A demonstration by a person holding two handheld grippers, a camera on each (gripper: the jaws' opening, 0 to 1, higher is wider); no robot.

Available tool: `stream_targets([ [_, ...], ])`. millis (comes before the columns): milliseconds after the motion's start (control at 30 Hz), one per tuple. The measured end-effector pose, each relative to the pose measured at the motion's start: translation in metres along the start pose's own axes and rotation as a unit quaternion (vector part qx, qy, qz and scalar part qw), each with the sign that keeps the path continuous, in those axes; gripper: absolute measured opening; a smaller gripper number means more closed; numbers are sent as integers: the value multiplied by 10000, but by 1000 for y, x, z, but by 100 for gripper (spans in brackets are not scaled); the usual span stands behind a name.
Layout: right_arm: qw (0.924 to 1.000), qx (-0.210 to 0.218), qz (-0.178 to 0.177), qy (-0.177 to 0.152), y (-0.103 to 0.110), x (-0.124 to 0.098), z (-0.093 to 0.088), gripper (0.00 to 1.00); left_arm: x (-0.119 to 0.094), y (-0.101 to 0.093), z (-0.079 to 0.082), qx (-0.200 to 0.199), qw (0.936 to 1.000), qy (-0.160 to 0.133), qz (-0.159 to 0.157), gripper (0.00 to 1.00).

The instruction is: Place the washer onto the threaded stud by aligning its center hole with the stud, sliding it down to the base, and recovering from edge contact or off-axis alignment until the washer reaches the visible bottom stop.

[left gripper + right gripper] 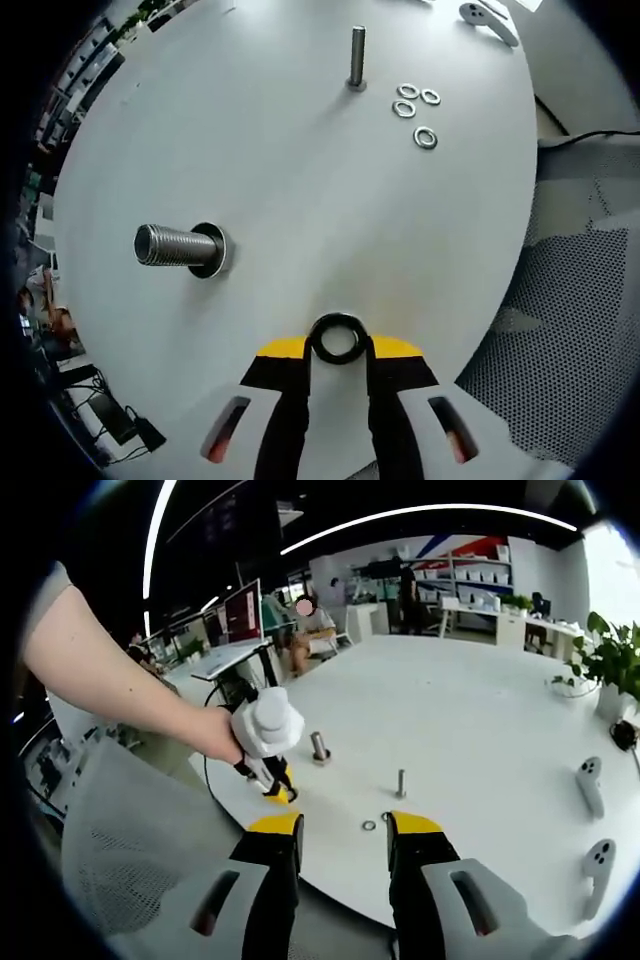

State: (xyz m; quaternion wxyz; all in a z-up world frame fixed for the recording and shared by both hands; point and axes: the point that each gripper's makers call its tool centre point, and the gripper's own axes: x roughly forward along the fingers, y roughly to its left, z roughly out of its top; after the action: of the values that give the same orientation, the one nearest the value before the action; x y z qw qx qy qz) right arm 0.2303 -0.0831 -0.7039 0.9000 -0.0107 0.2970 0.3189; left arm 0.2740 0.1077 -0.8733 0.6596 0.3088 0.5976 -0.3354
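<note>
One washer (337,339) is pinched between the left gripper (338,352) tips, hole facing the camera, off to the side of the big threaded stud (176,246), whose axis stands upright on the table (300,180). Four spare washers (416,112) lie near a thin bolt (357,56). Right gripper (343,827) jaws parted, empty.

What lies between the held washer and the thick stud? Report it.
Nothing: in the left gripper view, bare white table runs from the washer, held at the left gripper jaws' tips, to the thick stud.
</note>
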Motion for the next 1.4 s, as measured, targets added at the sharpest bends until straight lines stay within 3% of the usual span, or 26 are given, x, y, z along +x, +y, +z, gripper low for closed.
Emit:
stream_targets([
  [500, 10000, -5, 2, 26, 0, 1, -1, 35, -26, 16, 12, 88, 9988, -434, 199, 19],
  [700, 10000, -16, -40, 15, -2, 0, 0, 35, -44, 36, 22, 118, 9974, -622, 340, 19],
  [1133, 10000, -7, -63, 5, -3, -1, 0, 35, -71, 58, 40, 414, 9949, -714, 579, 19],
  [1400, 10000, -2, -71, -20, -3, -1, 1, 35, -75, 68, 51, 507, 9943, -693, 626, 19],
])
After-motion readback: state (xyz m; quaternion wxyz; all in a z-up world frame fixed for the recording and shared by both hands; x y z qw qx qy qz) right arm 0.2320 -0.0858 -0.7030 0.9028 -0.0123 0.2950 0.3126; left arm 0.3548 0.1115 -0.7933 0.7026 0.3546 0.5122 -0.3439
